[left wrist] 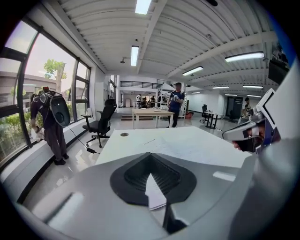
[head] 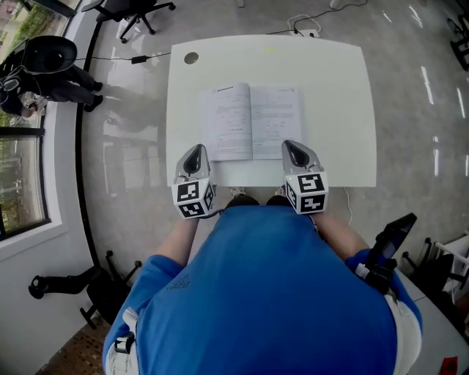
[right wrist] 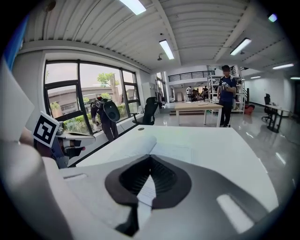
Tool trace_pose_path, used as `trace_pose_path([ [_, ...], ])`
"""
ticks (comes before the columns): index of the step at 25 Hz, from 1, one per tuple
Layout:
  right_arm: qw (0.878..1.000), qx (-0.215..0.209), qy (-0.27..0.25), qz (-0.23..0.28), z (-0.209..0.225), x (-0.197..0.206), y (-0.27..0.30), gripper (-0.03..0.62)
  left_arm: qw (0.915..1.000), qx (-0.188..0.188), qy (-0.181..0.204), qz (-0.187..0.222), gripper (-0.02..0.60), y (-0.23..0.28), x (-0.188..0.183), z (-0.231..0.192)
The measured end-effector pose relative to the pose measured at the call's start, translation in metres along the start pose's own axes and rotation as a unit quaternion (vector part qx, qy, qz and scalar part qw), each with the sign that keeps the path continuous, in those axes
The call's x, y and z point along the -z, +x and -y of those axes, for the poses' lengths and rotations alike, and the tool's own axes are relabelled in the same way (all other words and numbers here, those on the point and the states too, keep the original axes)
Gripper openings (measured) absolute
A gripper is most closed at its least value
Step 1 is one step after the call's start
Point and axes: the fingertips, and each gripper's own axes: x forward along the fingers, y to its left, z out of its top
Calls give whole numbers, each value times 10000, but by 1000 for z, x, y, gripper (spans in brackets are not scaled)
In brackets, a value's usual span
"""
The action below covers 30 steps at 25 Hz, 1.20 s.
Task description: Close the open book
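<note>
Book point(head: 250, 121) lies open and flat on the white table point(head: 344, 110), near the edge closest to the person, its spine running away from them. Both pages are covered in fine printed lines and a few small figures, and the print is too small to read in any view.

At the far left, beside the windows, a person point(head: 51, 80) in dark clothes bends over with a rounded black pack on their back. A black office chair point(head: 132, 15) stands on the glossy floor beyond the table's far-left corner. A small round hole point(head: 191, 58) sits in that corner of the tabletop.

The left gripper point(head: 196, 152) hangs over the near-left corner of the left page. Its jaws are together, with only a thin slit between the dark pads through which a sliver of white page shows, and nothing is clamped. Its cube point(head: 193, 199) bears black-and-white square markers with no letters.

The right gripper point(head: 292, 146) sits at the near-right corner of the right page, just inside the page's outer edge. Its jaws are likewise pressed together and empty. Whether either tip touches the paper cannot be told. Its marker cube point(head: 308, 192) shows the same kind of square code.
</note>
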Motion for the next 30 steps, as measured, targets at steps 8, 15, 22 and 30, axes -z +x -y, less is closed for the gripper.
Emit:
trace_pose_path([
  [8,9981,325,-99,-511,-36,28,24,2,9968,743,58,-279,6,22,26,-15],
  [15,9954,366,-349,-816,-70,50,46,2,9929,1099,54,-454,6,36,48,-26],
  [22,9908,223,-850,-1026,-100,59,61,3,9901,1274,46,-580,6,35,61,-35],
  [30,9393,185,-3224,-1159,-133,76,79,183,9892,1290,-77,-699,6,36,76,-52],
])
